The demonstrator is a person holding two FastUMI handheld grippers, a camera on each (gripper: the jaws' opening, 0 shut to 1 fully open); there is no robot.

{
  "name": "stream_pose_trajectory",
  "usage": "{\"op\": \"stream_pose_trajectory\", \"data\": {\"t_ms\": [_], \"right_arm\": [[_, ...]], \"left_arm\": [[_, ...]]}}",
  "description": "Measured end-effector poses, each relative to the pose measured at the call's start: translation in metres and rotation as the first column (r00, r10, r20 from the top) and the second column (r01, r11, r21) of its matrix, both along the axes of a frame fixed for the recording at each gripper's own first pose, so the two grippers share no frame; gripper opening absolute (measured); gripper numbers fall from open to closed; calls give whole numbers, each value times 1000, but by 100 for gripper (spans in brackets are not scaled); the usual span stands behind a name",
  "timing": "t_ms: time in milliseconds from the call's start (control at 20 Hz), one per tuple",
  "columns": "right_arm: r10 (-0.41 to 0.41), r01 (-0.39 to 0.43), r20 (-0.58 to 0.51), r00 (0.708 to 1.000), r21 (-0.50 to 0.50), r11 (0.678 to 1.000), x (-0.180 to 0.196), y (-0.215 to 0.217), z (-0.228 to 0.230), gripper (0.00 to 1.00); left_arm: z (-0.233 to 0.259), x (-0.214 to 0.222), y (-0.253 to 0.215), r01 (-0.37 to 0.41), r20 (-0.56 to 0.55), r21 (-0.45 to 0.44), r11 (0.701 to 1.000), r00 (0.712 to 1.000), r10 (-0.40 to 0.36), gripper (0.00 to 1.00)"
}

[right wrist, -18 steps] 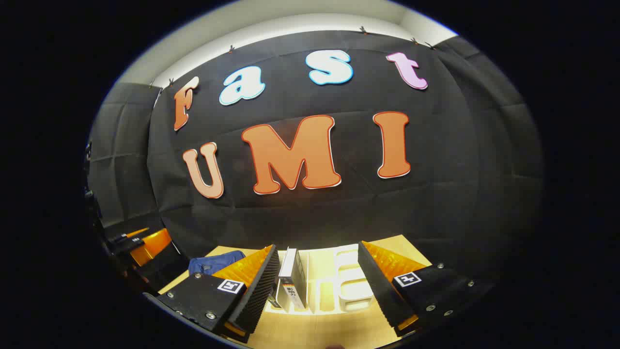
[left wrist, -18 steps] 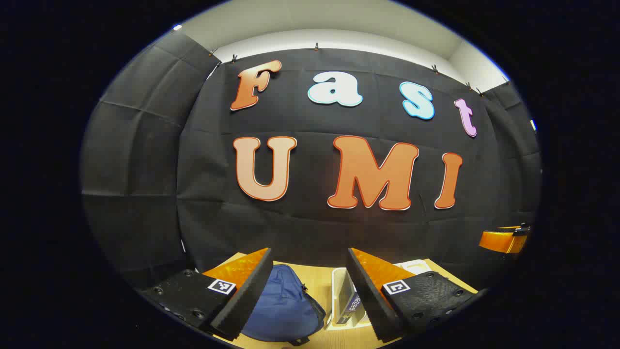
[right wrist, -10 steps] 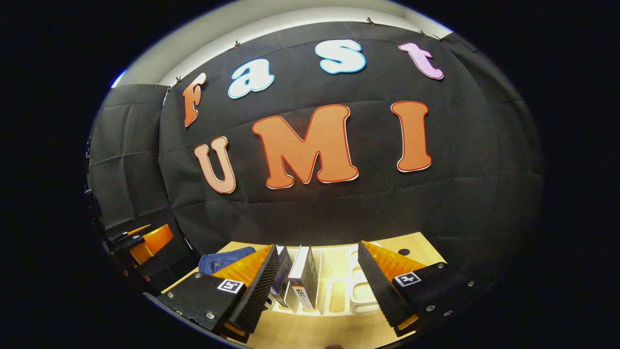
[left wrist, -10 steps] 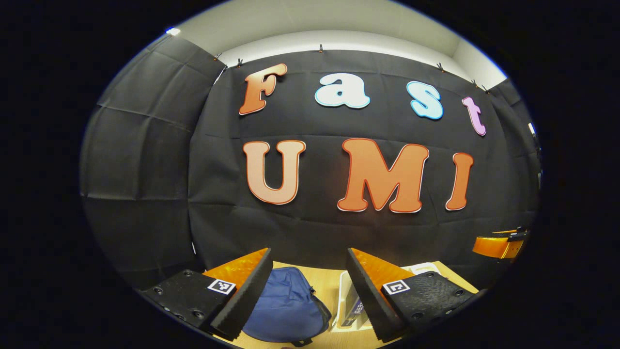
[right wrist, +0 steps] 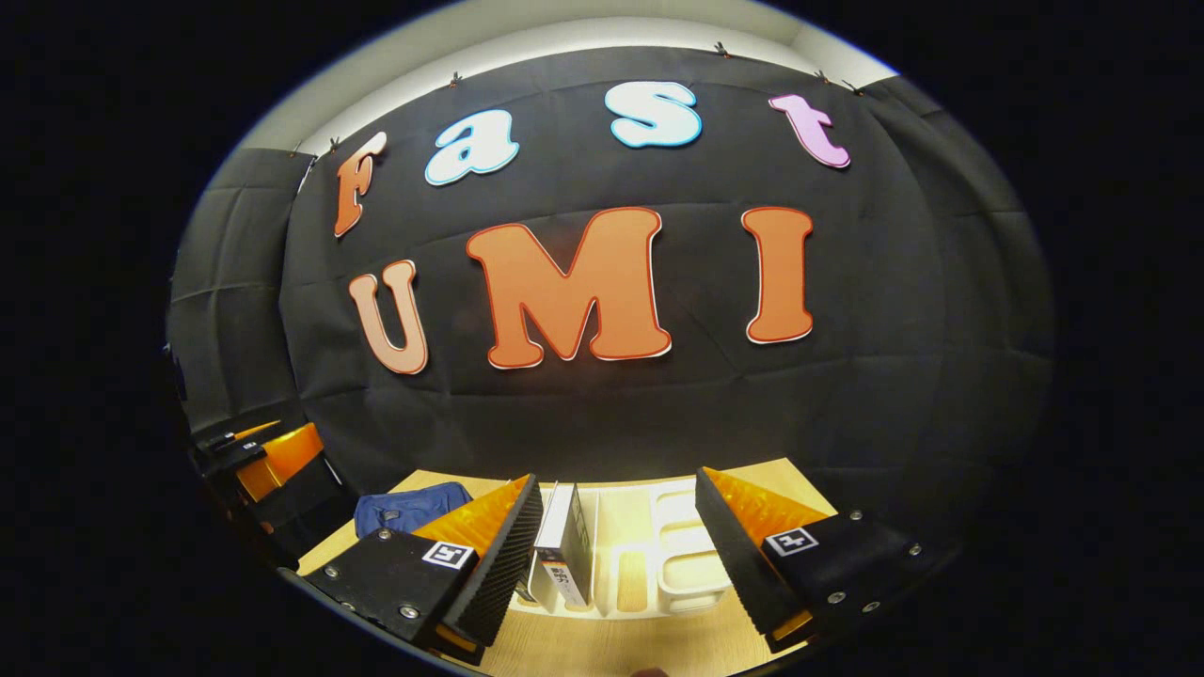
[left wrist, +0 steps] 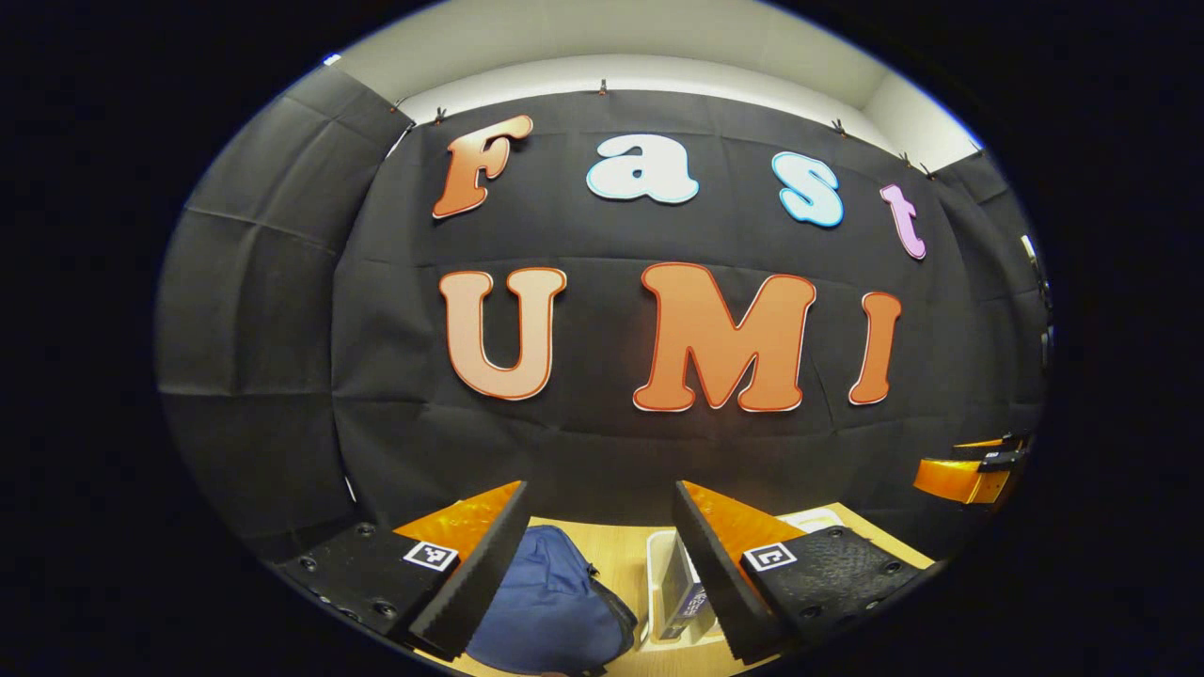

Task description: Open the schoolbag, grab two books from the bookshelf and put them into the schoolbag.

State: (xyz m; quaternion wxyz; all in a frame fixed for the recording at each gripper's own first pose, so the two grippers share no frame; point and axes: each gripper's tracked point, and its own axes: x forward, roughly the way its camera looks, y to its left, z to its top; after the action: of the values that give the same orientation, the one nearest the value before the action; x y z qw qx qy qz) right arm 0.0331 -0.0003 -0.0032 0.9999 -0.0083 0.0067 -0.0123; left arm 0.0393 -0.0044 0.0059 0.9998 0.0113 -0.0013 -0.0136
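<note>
Since the last frames both views have swung a little: in the left gripper view the bag point(left wrist: 550, 602) has slid lower and slightly left between the fingers, and in the right gripper view the rack point(right wrist: 649, 555) has drifted left, with one upright book point(right wrist: 562, 545) standing clear and a second barely visible at the left finger's edge.

The left gripper point(left wrist: 602, 574) is spread wide and holds nothing; the blue bag lies on the table point(left wrist: 625, 555) just beyond its fingers, closed as far as can be seen. Just right of the bag stands the white rack point(left wrist: 658, 583) with a book point(left wrist: 685, 592) upright in it, partly behind the right finger.

The right gripper point(right wrist: 616, 564) is also wide and empty, aimed at the rack. The book stands in the rack's left slots; the slots to its right hold nothing. Left of the rack lies the bag point(right wrist: 409, 508), and farther left the other gripper point(right wrist: 268, 461) hangs above the table edge.
</note>
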Motion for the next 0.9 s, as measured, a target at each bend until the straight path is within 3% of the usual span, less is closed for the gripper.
{"op": "stream_pose_trajectory", "data": {"t_ms": [900], "right_arm": [[-13, 13, -20, 1000, 9, 1000, -1, 18, -14, 97]], "left_arm": [[-8, -9, 41, -11, -3, 27, 1000, 1000, 12, 93]]}}
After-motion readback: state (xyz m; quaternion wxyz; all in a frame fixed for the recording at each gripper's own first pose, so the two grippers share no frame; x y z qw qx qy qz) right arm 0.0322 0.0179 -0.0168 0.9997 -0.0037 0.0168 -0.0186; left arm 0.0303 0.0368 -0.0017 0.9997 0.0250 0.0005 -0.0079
